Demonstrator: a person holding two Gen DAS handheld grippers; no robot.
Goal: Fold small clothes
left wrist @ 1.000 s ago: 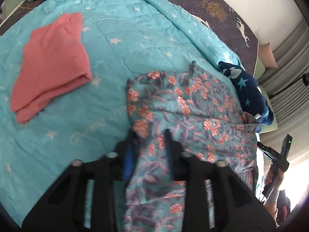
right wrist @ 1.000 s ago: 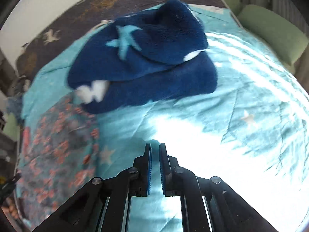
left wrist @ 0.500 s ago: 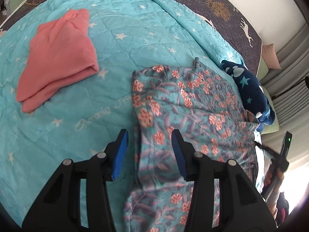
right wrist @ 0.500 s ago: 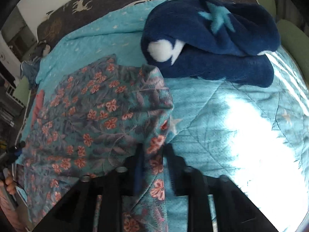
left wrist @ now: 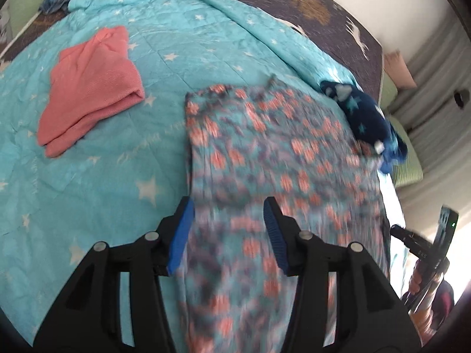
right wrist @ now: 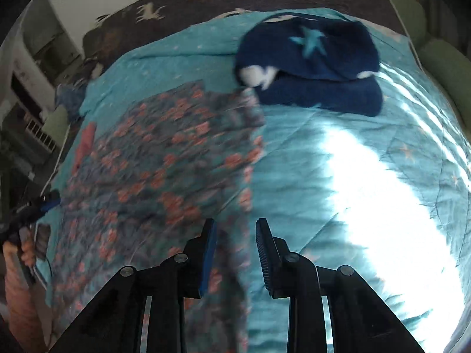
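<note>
Both grippers have released the floral garment [left wrist: 273, 158] since the earlier frames; jaws on each have just been opening and are now standing apart over it, pads clear of the cloth. Motion blur is smearing the print, and its near end is running out of frame. Left gripper [left wrist: 228, 232] and right gripper [right wrist: 235, 250] are pointing steeply down at the bed quilt [left wrist: 103, 176], where the garment is lying flat.
</note>
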